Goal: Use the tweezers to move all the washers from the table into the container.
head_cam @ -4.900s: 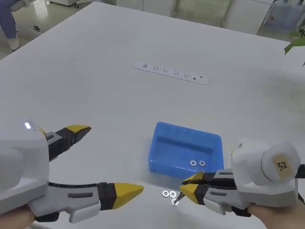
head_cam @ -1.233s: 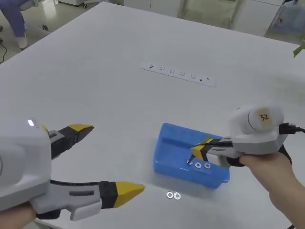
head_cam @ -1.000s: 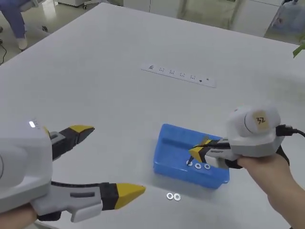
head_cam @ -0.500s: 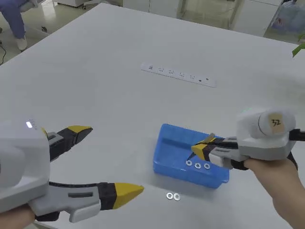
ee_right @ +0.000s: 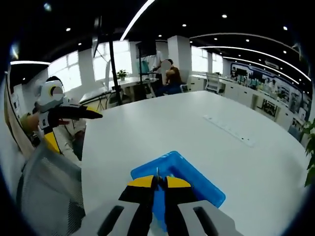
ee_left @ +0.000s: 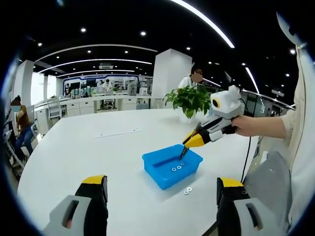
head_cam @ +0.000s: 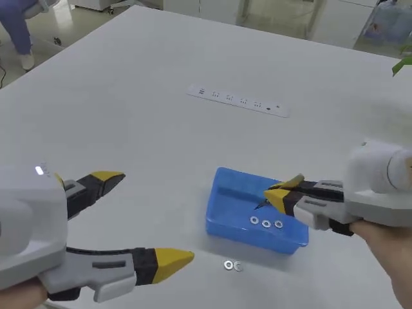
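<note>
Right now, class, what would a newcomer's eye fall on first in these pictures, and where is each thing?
The bright blue container sits on the white table, with three washers inside near its front wall. The right gripper, shut on the tweezers, hangs over it, and two washers lie on the table just in front of it.

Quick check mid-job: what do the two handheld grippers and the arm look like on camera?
Both the left gripper and the right gripper have pale grey-white bodies, black jaws and yellow pointed tips. The left one carries a small lit indicator light. A black cable hangs from the right one, whose housing is rounded. A pale sleeve shows behind it.
</note>
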The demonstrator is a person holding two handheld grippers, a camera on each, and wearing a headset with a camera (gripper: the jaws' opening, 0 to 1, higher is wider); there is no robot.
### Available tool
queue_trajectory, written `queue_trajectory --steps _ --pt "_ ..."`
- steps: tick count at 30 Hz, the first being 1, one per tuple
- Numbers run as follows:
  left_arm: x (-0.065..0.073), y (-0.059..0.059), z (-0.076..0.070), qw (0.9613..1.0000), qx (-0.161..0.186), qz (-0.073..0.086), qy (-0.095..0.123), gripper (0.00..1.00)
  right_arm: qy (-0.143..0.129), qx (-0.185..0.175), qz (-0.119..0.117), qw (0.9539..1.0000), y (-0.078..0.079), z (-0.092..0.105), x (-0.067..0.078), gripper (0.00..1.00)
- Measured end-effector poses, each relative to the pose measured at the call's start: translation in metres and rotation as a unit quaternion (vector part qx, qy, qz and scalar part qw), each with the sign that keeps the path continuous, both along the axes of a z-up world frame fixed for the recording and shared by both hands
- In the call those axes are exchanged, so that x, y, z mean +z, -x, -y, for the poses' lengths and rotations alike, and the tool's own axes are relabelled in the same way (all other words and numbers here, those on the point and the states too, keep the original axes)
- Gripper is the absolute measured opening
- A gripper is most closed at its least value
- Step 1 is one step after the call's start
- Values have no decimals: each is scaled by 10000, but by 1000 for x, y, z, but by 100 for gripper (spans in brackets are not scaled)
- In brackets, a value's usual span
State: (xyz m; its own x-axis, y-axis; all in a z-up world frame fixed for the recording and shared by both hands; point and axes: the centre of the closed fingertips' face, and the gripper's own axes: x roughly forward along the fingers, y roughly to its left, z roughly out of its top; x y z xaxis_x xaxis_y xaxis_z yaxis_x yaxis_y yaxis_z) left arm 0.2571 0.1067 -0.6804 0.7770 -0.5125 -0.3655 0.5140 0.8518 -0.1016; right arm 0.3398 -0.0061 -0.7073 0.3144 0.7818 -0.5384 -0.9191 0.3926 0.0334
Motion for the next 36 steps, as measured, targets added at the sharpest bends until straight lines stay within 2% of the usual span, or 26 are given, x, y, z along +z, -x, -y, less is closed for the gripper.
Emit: queue_trajectory --steps 4,7,8,9,11,15,18,21,27,31,36 --pt "0 -1 2 10000 -29 2 -1 93 72 253 -132 9996 19 -3 -7 3" --pt "1 -1 5 10000 -61 7 -8 93 91 336 -387 9986 30 -2 -18 3" --pt "1 -1 5 10000 -67 9 -9 93 -199 296 -440 9984 29 -7 -12 3" --pt "1 -1 6 10000 -69 11 -10 93 -84 268 -750 9968 35 -4 -20 3" --pt "2 -1 6 10000 -75 19 -11 93 55 336 -490 9982 34 -4 -24 3" --pt "2 -1 4 10000 -46 22 -15 93 67 416 -631 9971 41 -6 -29 3" --pt "2 0 3 10000 -29 12 -20 93 263 482 -667 9963 45 -3 -41 3" --pt "2 0 3 10000 -36 13 -14 93 298 510 -822 9949 48 -2 -48 3" --pt "1 0 5 10000 -46 6 -1 93 453 644 -955 9923 54 -2 -59 3" --pt "0 0 4 10000 -47 0 -22 93 593 742 -917 9913 56 -3 -64 3" --pt "-1 1 1 10000 -9 -13 -17 93 625 776 -883 9911 56 -4 -65 3"
